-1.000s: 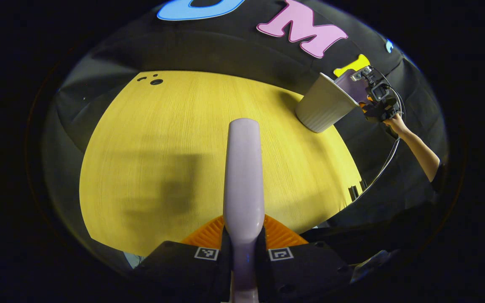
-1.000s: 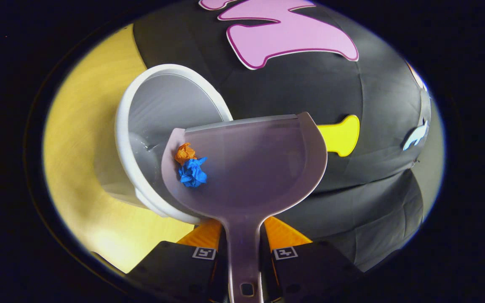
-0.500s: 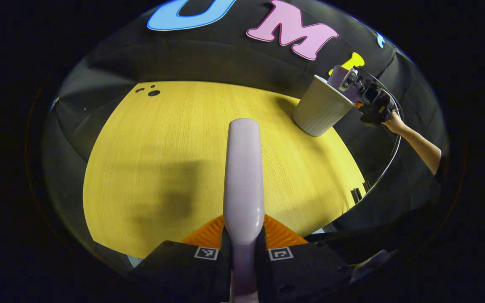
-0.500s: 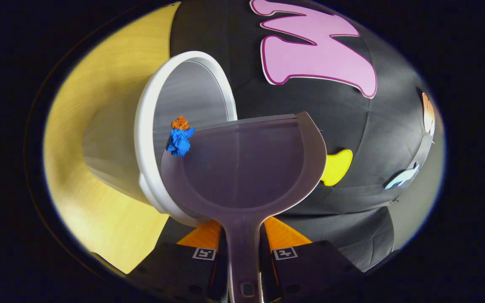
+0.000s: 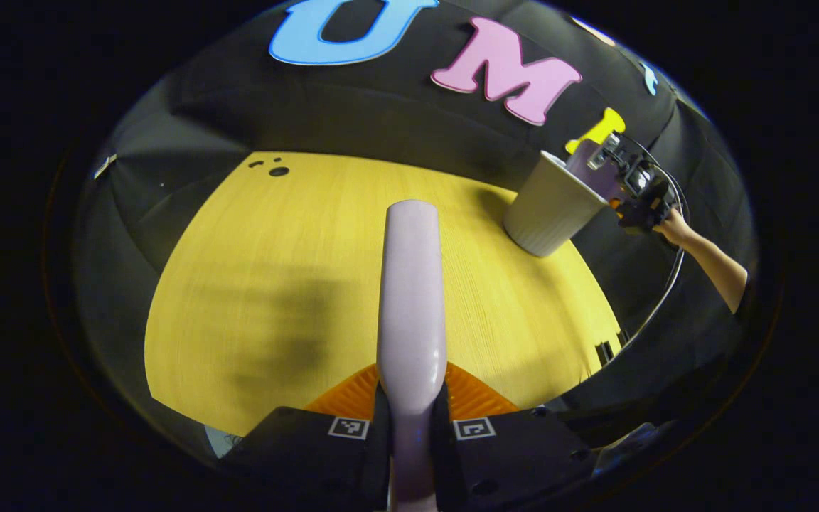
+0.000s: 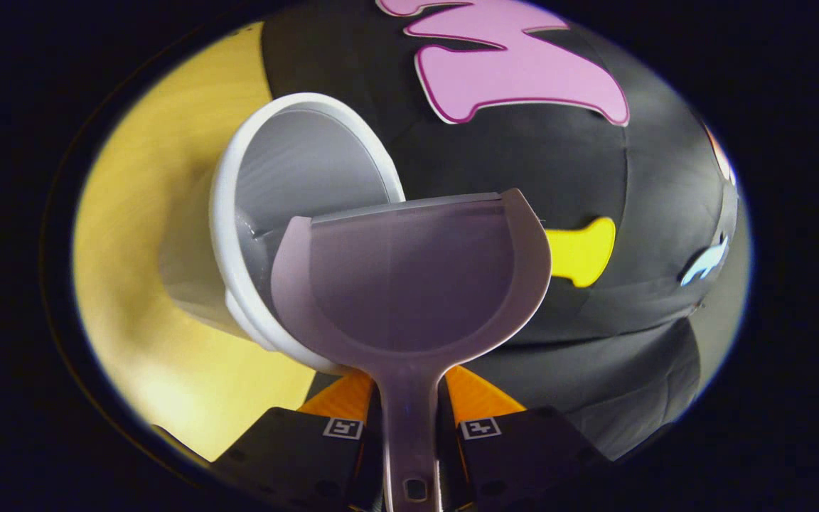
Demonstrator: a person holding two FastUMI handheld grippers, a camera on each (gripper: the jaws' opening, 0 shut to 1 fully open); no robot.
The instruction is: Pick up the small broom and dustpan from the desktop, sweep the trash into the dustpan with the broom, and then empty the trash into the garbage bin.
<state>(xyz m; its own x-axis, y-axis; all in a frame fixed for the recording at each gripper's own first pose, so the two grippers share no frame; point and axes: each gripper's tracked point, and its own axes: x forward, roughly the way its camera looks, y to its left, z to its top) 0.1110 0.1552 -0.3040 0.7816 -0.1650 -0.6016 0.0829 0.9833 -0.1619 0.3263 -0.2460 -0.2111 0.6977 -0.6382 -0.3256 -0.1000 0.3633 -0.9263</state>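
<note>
Dustpan (image 6: 409, 284), empty, is hanging over the garbage bin (image 6: 288, 178) rim, right tool (image 6: 409, 434) clamping its handle for dumping; left tool (image 5: 409, 434) is gripping the broom (image 5: 411, 299).

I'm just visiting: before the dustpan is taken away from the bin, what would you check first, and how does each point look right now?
1. Dustpan empty: ok, no scraps on its scoop.
2. Scraps inside the bin: cannot tell, its bottom is hidden behind the dustpan.
3. Bin standing on the table: ok, upright near the far right edge in the left gripper view.
4. Right gripper gripping the dustpan handle: ok, both fingers press on it.
5. Left gripper gripping the broom: ok, handle clamped between its fingers.
6. Scraps left on the table: ok, none seen.
</note>
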